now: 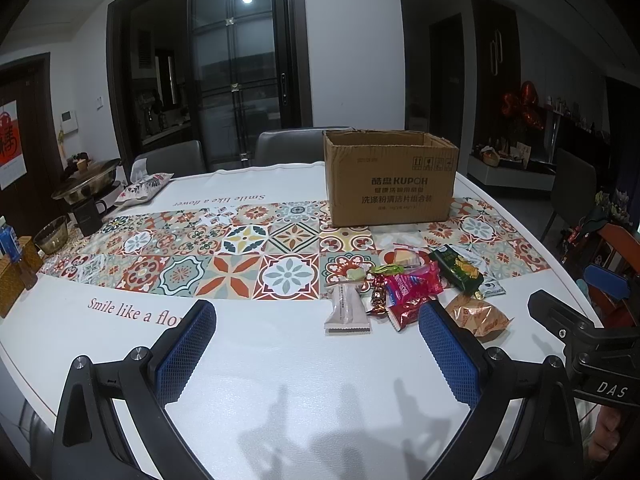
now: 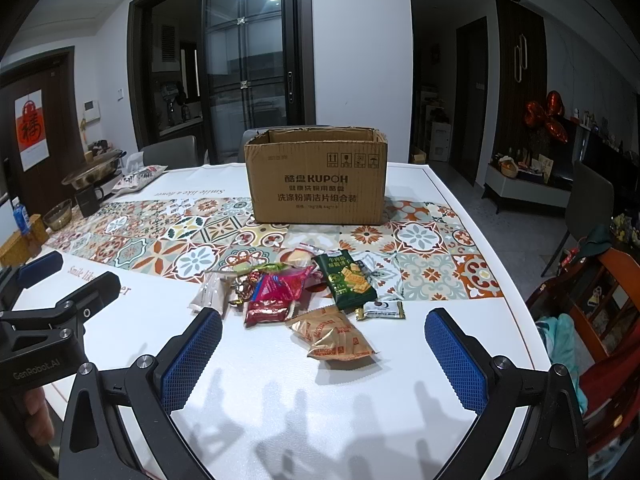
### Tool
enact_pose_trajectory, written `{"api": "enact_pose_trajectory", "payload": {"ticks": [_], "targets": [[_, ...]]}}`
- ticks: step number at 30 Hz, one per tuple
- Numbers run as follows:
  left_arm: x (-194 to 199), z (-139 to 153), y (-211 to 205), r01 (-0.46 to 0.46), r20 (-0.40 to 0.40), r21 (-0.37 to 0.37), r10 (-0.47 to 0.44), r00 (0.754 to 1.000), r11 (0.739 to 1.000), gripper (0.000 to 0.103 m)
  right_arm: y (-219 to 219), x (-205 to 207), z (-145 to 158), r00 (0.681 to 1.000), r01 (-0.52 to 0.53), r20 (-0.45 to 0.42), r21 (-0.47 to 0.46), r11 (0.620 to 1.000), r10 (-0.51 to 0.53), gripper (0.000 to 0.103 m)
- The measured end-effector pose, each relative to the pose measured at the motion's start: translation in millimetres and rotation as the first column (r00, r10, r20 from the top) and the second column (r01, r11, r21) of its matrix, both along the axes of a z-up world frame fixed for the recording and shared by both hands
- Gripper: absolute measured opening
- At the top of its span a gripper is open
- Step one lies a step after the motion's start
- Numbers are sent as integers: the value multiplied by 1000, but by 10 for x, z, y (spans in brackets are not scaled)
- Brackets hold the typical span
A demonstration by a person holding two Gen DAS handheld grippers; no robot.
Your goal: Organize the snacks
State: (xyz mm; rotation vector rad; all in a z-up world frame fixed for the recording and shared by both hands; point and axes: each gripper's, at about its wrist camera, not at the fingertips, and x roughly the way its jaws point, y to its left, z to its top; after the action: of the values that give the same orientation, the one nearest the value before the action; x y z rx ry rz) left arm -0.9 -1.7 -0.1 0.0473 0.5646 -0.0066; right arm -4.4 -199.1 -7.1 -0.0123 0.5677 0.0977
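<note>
A pile of wrapped snacks lies on the white table in front of an open cardboard box [image 1: 390,178] [image 2: 318,178]. In it are a green cracker pack [image 2: 349,283] [image 1: 460,268], a gold biscuit bag [image 2: 334,338] [image 1: 478,316], a dark red packet [image 2: 267,311] [image 1: 408,312], a pink packet [image 2: 280,286] [image 1: 414,282] and a pale bar [image 1: 347,310] [image 2: 206,294]. My left gripper [image 1: 316,320] is open and empty, just left of the pile. My right gripper [image 2: 324,330] is open and empty, with the gold bag between its fingers' line of sight.
A patterned tile runner [image 1: 224,248] crosses the table. At the far left stand a pot [image 1: 86,184], a glass bowl [image 1: 51,235], a black mug [image 1: 87,216] and a wicker basket [image 1: 10,280]. Grey chairs [image 1: 288,148] stand behind the table. A wooden chair [image 2: 592,300] is on the right.
</note>
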Motion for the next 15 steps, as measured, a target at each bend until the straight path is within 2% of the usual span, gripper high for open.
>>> {"api": "enact_pose_trajectory", "payload": {"ticks": [15], "targets": [[3, -1, -3, 0, -2, 0, 0, 1000, 1000, 103, 21, 1, -11, 1000, -1, -3, 0, 1000, 1, 102]]}}
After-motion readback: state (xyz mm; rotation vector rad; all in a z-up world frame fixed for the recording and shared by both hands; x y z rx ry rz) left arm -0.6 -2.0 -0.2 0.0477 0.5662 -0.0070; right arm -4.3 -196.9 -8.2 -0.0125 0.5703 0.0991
